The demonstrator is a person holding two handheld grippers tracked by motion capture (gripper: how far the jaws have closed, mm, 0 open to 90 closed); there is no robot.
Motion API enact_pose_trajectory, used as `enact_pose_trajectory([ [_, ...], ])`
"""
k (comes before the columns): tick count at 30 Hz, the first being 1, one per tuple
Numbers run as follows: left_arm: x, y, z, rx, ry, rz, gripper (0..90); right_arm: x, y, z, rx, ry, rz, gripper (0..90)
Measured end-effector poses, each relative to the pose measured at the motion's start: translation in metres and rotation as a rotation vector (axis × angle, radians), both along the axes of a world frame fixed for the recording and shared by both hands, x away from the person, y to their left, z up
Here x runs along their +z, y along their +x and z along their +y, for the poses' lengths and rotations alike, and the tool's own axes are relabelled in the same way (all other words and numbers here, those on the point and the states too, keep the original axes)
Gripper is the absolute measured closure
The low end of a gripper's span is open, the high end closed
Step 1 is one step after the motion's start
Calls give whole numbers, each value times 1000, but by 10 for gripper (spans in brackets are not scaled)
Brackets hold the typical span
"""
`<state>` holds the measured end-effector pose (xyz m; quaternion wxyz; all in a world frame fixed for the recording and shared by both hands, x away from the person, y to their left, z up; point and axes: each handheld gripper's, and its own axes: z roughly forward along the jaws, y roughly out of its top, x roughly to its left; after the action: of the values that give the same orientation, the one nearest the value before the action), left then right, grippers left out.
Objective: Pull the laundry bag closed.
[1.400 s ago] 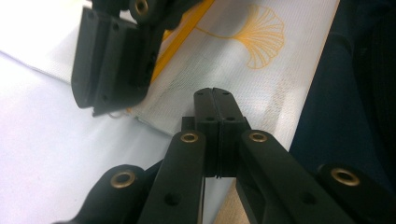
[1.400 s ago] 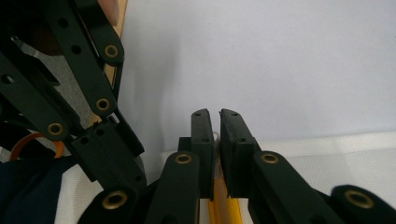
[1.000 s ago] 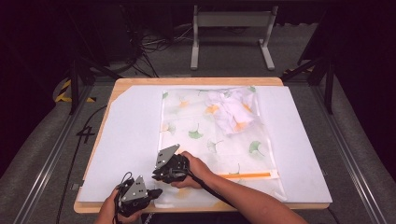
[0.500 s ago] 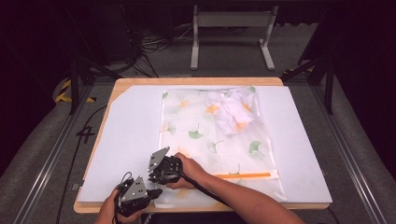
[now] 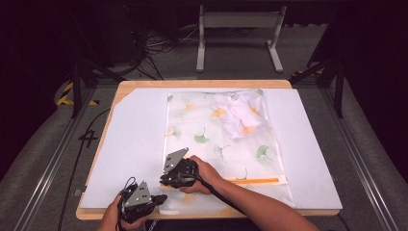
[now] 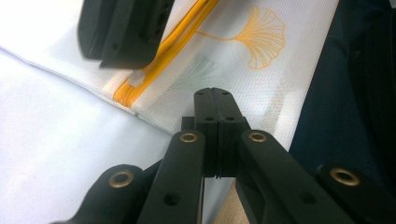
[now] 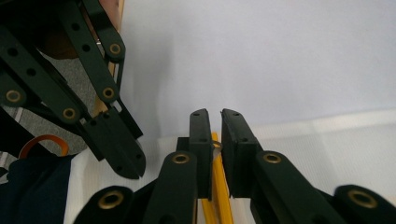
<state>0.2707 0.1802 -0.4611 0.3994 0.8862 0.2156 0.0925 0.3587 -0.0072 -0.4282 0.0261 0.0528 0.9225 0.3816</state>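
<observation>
A: What lies on the table [image 5: 284, 83]?

B: A white sheet [image 5: 134, 144] covers most of it, and on that, in the centre of the high view, a translucent mesh zipper bag [image 5: 216, 144] printed with green and orange ginkgo leaves. Crumpled white cloth [image 5: 239, 114] sits inside it toward the upper right.

A: And the zipper?

B: An orange zipper [image 5: 255, 181] runs across the bag's lower part, right of the hands.

A: Where are the 2 grippers?

B: Both at the lower left of the high view. The right gripper [image 5: 179, 174] sits over the zipper's left end; in the right gripper view its jaws stand on either side of the orange zipper [image 7: 215, 184] with a narrow gap, and I cannot tell whether they pinch it. The left gripper [image 6: 215, 103] has its jaws pressed together on the bag's bottom-left corner [image 6: 205, 95], at the table's lower edge.
</observation>
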Motion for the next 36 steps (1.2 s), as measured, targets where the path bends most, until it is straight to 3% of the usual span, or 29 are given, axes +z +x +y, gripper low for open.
enact_pose_trajectory([
  [6,0,0,0,0,-2,2,900,-6,2,-11,-18,-12,16,793],
  [14,0,0,0,-1,-1,1,900,-6,6,-16,-43,19,73,694],
  [15,0,0,0,-1,-3,1,900,-5,7,-18,-50,40,92,675],
  [20,0,0,0,-3,-2,1,900,-3,10,-18,-61,66,112,672],
  [24,0,1,0,-3,-2,2,900,-8,14,-13,-57,53,132,664],
  [29,0,1,0,-2,-3,3,900,-15,15,-7,-47,12,156,717],
  [33,0,1,0,-2,-1,2,900,-16,12,-4,-23,-9,146,848],
  [36,0,1,0,-2,-3,5,900,-16,10,-5,-20,-11,141,868],
])
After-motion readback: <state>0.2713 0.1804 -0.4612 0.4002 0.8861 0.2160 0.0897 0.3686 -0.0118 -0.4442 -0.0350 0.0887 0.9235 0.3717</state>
